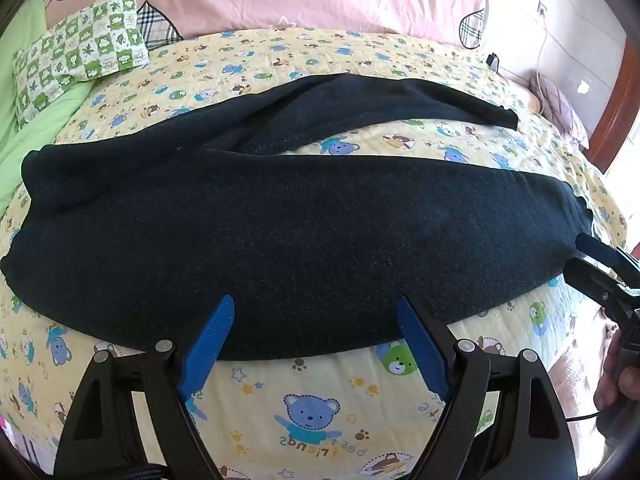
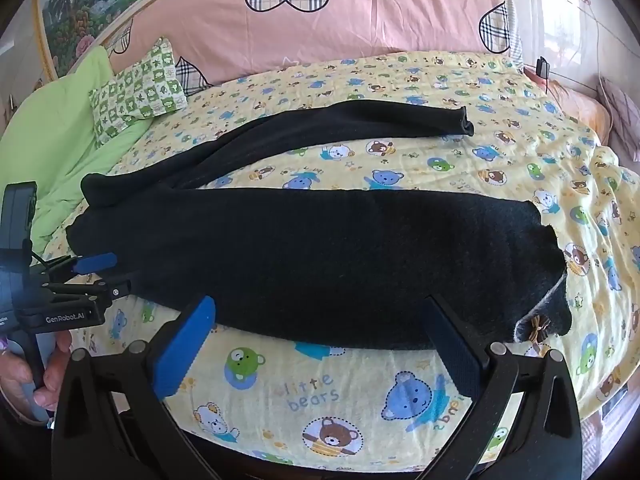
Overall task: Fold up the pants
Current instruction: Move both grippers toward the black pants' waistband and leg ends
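The dark pants [image 1: 288, 216] lie spread across the middle of the frame on the bed [image 1: 312, 412], over a yellow sheet printed with cartoon bears. One leg runs along the centre; the other leg [image 2: 320, 124] angles off toward the upper right, its cuff well apart from the first.

Left gripper [image 1: 316, 320]: jaws wide apart at the lower centre of the left wrist view, blue pads level with the near edge of the fabric, nothing held between them.

Right gripper [image 2: 320, 320]: jaws likewise spread wide at the lower centre of the right wrist view, at the near edge of the pants, holding nothing. A small bow [image 2: 538, 325] shows on the fabric at the lower right, just beside the right finger.

A green checked pillow [image 1: 80, 48] sits at the upper left of the frame, and a pink quilt [image 2: 360, 20] with plaid hearts fills the top.
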{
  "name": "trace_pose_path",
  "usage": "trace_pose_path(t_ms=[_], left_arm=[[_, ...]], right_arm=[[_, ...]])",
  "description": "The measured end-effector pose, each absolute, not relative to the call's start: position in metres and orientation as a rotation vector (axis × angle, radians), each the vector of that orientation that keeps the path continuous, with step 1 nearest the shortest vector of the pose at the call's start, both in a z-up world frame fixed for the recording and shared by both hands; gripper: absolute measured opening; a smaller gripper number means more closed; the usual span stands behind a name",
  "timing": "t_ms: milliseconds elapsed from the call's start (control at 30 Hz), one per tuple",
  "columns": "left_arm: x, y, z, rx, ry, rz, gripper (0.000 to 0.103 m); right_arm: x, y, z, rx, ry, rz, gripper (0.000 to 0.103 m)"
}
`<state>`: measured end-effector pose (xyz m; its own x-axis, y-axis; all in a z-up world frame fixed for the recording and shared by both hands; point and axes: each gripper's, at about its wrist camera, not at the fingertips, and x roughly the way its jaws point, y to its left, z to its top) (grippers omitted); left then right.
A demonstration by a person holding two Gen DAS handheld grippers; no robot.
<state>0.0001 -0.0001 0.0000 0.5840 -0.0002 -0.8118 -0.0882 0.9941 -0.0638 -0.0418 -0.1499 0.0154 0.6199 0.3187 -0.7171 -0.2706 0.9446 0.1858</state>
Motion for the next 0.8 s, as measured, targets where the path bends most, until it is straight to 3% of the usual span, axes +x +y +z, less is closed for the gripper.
trace_pose_path(t_ms=[800], left_arm=[[0.0045,-0.0011,-0.0032,-0.116,0.954,0.04,0.084]], right_arm=[[-0.0366,-0.155,0.0195,0.118,0.839,0.35,0.103]])
